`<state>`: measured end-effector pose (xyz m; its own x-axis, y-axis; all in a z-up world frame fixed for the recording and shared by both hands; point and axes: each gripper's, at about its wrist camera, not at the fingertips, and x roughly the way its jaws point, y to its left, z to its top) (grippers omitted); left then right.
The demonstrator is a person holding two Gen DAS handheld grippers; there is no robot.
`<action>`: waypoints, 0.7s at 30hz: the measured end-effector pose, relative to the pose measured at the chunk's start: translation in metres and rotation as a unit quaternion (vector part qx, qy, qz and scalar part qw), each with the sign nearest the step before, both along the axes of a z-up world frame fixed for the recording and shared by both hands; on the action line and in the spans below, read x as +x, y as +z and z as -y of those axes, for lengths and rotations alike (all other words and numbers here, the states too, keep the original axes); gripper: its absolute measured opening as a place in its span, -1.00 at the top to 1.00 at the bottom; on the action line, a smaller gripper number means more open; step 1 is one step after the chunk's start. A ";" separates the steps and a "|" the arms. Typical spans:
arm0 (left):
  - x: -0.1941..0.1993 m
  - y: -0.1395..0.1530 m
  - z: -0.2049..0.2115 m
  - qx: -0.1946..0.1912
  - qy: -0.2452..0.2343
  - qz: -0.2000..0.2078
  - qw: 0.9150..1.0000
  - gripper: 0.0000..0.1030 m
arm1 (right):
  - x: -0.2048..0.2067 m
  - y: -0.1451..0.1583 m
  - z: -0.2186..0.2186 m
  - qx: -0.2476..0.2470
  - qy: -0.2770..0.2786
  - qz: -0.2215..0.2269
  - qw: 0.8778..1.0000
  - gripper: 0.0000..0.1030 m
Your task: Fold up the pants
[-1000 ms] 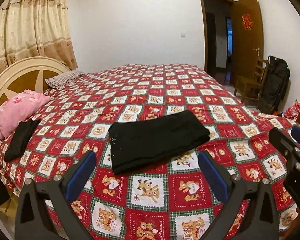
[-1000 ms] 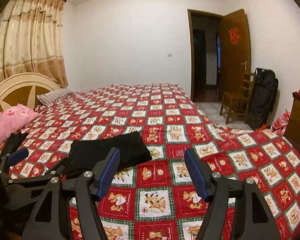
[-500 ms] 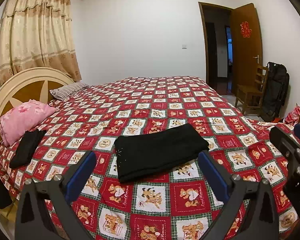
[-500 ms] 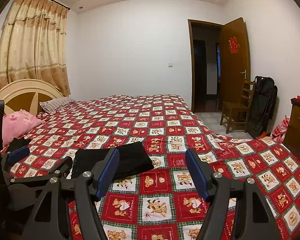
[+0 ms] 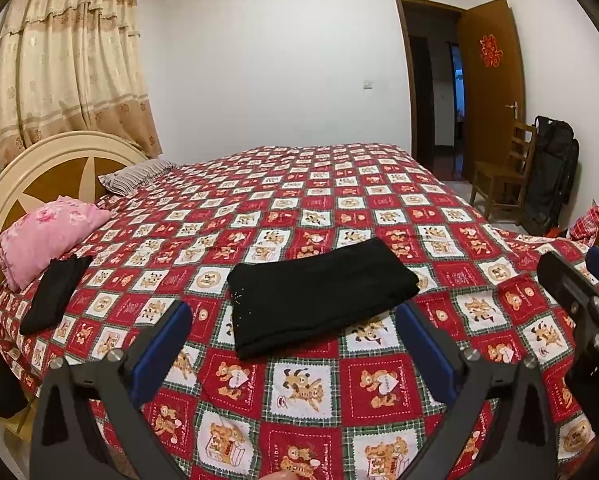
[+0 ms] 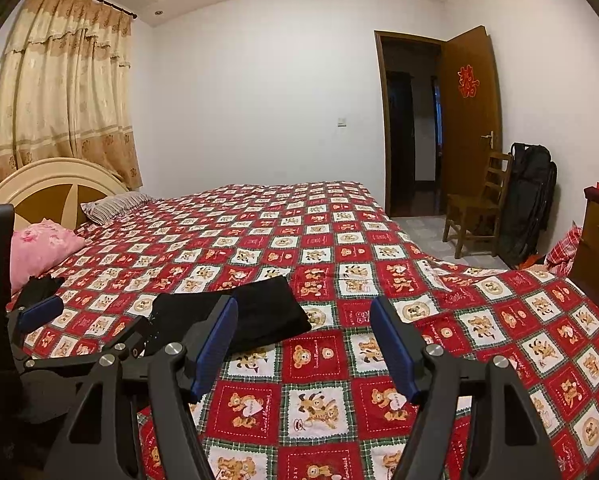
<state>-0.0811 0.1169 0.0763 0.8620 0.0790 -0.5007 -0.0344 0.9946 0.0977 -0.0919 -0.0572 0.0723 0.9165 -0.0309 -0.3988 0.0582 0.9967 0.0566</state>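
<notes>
Hovering wide apart and empty, the left tool (image 5: 291, 340) and right tool (image 6: 303, 344) sit just short of the folded black pants (image 5: 319, 292) on the bed (image 5: 379, 380); any careless dip could snag the quilt or drag the neat stack open.

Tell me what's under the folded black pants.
The pants lie flat on the bear-print quilt. Only quilt shows around their edges; whatever is directly beneath them is covered.
</notes>
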 end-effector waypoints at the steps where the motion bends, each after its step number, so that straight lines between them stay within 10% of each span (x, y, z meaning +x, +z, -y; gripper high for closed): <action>1: 0.001 0.000 0.000 0.001 0.000 -0.002 1.000 -1.00 | 0.000 0.000 0.000 0.000 -0.001 -0.001 1.000 -0.36; 21: 0.006 -0.003 -0.002 0.011 0.013 -0.015 1.000 -1.00 | 0.001 -0.001 0.003 0.006 -0.006 0.000 1.000 -0.36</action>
